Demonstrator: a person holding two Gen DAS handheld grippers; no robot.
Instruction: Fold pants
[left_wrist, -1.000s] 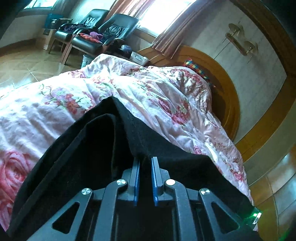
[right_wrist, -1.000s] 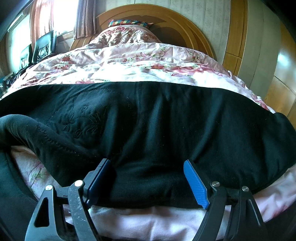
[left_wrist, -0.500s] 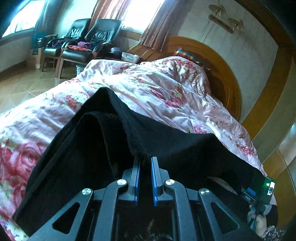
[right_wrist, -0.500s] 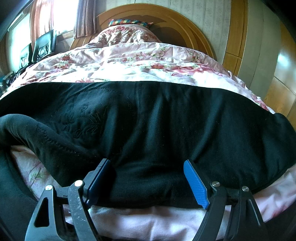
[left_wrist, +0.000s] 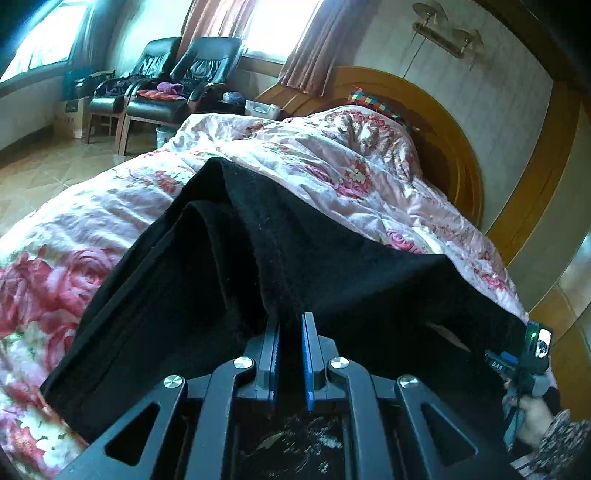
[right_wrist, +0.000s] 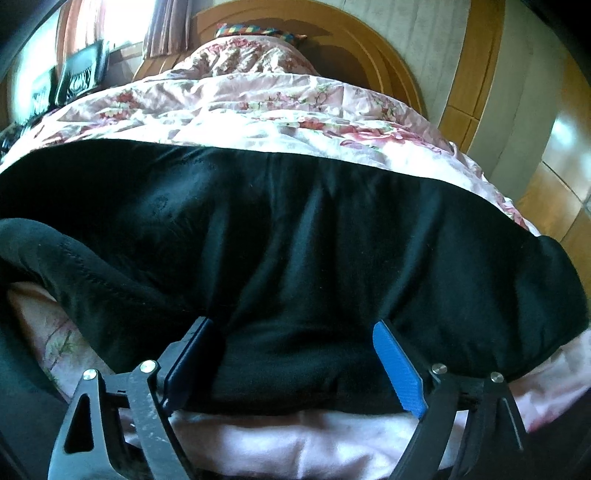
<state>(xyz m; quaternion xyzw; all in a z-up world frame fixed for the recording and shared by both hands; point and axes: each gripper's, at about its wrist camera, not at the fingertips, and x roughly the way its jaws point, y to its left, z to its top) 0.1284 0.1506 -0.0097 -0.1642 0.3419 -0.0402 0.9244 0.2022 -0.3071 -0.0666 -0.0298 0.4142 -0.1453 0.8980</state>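
Black fleece pants (right_wrist: 295, 236) lie spread across a bed covered with a pink rose-print quilt (left_wrist: 332, 177), a raised fold of the cloth pinched tight between the nearly closed blue pads of the left hand-held gripper (left_wrist: 289, 332). That fold rises toward the lens and hides most of the garment behind it in the left wrist view; the pants' near edge runs under the gripper's black frame and out of sight. In the right wrist view the right hand-held gripper (right_wrist: 291, 354) straddles the garment's near hem, its jaws opening, cloth between them but the pads not pressing on it. The pants' left end curls into a thick roll and is cut off by the frame; whether that is waistband or leg cannot be told. A faint stitched pattern on the cloth is too dark to read.

At the far right of the left wrist view the other gripper's body (left_wrist: 535, 347), with a green light showing, and part of a person's hand (left_wrist: 532, 417) are partly cropped. Behind the bed stand a curved wooden headboard (left_wrist: 454, 147), a multicoloured checked pillow (left_wrist: 365, 101) half buried by the quilt, two black leather armchairs (left_wrist: 177, 77) holding clothes, and pink curtains (left_wrist: 314, 40) at bright windows. Bare quilt stretches beyond the pants' far edge toward the headboard, and a pale strip lies open in front of the near hem. Tiled floor (left_wrist: 48, 173) shows beyond the bed's left side.
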